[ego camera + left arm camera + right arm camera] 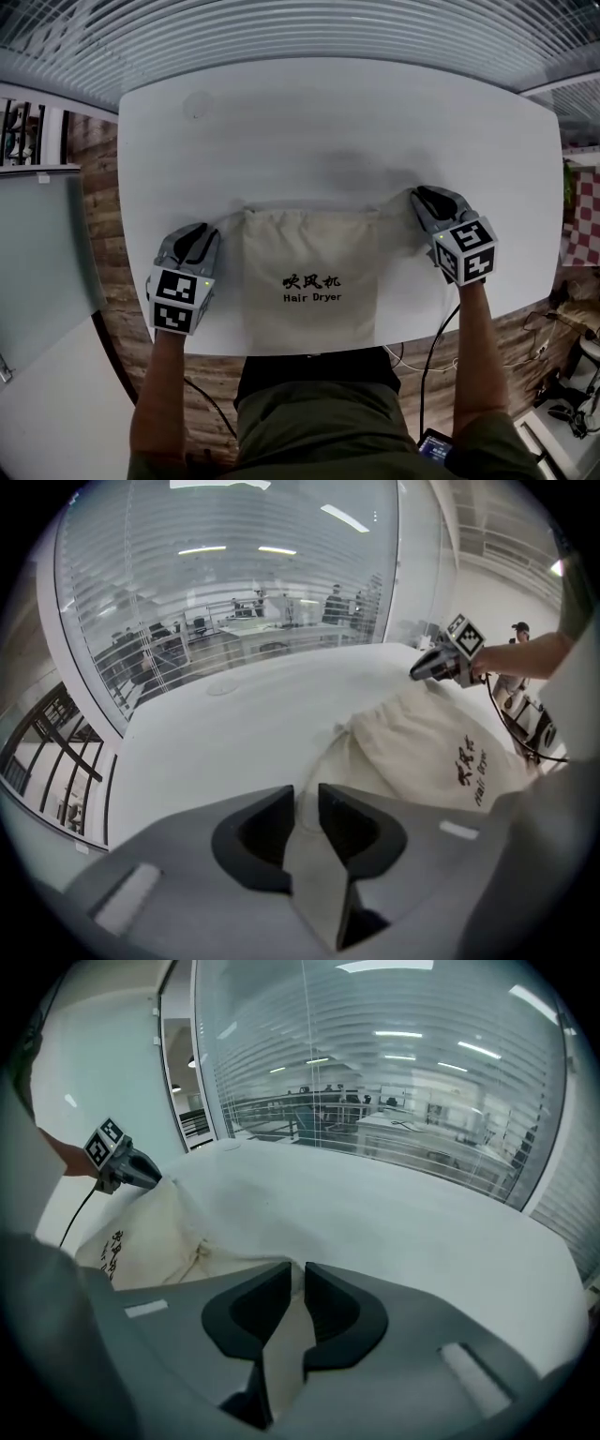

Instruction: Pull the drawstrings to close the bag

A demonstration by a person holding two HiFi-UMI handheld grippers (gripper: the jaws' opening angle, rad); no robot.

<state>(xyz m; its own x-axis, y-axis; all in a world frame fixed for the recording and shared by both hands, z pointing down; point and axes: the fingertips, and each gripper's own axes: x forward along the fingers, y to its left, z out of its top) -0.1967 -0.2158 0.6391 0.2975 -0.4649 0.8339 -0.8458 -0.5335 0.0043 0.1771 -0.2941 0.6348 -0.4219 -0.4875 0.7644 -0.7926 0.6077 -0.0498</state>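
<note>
One bag (309, 281) separates left claw (199, 234) from right claw (427, 197), drawstrings (306, 808) pinched.

One bag (309, 281), two grippers (199, 238) (424, 200), perhaps two drawstrings (228, 222).

The bag (309, 281) is lying flat on the table (328, 122), sitting between the two grippers — just right of the left gripper (201, 234) and just left of the right gripper (424, 197). Its mouth is pointing away from the person, roughly level with both grippers' jaw tips, while its bottom is resting at the table's near edge, behind those tips. The left drawstring (309, 864) is running leftward from the bag's mouth and is sitting between the left gripper's jaws; the right drawstring (281, 1344) is running rightward — likewise sitting between the right gripper's jaws. More of the table is stretching out ahead of both grippers
</note>
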